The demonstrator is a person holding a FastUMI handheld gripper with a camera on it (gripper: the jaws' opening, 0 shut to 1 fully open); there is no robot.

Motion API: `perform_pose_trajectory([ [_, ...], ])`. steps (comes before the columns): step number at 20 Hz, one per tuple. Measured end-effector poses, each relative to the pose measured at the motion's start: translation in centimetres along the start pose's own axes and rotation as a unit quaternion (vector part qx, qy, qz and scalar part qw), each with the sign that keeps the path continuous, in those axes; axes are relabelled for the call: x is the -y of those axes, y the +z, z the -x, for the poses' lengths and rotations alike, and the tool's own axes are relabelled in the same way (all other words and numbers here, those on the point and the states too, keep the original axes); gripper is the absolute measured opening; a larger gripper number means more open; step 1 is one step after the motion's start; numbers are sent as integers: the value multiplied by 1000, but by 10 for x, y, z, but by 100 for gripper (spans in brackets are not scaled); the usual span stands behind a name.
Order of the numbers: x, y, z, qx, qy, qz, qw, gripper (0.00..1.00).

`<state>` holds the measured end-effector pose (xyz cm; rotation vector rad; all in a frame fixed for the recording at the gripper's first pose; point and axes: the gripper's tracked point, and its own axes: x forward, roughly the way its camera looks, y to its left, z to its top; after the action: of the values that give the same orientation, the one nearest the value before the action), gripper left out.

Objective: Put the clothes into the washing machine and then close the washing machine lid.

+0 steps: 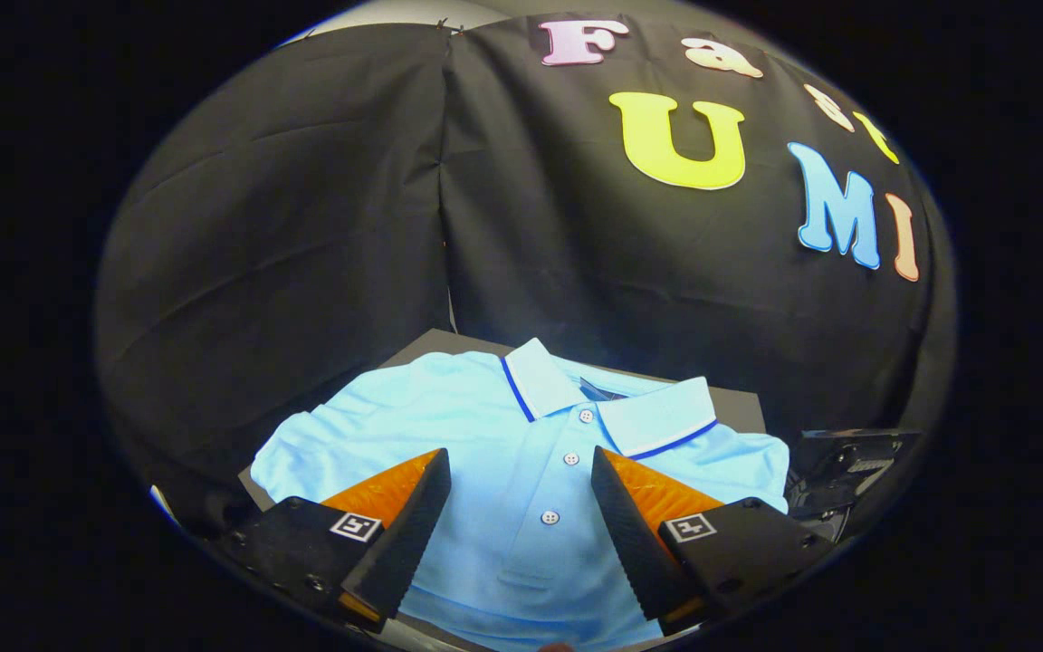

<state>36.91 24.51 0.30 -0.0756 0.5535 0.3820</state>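
The tongs [520, 475] hang wide open, gripping nothing, right above a light blue polo shirt [485, 426]. The shirt lies flat on the dark desk [739, 406], collar toward the booth wall, its button placket running between the fingers.

No word, brand or number can be read here. The gripper [519, 453] bears two small square coded markers [355, 526], one on each finger's mount; they are patterns, not letters, and its fingers stand apart over the light blue polo shirt [449, 407]. A dark tag [596, 390] inside the collar may be a label, but it is too small to read.
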Motion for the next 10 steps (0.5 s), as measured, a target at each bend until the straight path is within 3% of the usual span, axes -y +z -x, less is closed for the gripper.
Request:
perform_pose_trajectory([
  [10,5,-16,-19,-69,5,-8,998,97],
])
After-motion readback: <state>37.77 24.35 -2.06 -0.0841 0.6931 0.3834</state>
